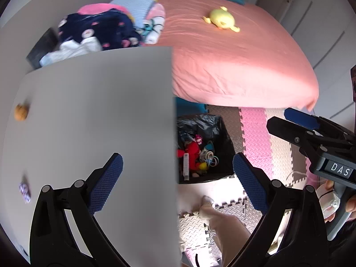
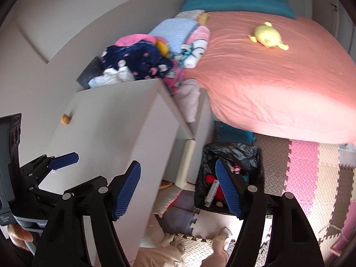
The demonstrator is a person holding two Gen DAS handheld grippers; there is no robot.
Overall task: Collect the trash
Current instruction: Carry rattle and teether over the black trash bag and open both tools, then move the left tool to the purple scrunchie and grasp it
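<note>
On the white table (image 1: 100, 102) lie an orange crumpled scrap (image 1: 21, 112) at the far left and a small purple wrapper (image 1: 24, 191) nearer me. My left gripper (image 1: 178, 166) hangs open and empty over the table's right edge. Beyond that edge, on the floor, a bin lined with a black bag (image 1: 200, 120) holds red, yellow and white rubbish. My right gripper (image 1: 278, 118) reaches in from the right. In the right wrist view that gripper (image 2: 178, 173) is open and empty above the table corner and the bin (image 2: 235, 151). The orange scrap (image 2: 65, 119) shows there too.
A bed with a pink sheet (image 1: 233, 62) carries a yellow plush toy (image 1: 221, 19) and a heap of clothes (image 1: 104, 31). Foam puzzle mats (image 2: 300, 173) cover the floor. A person's leg and socked foot (image 1: 213, 213) stand below the table edge.
</note>
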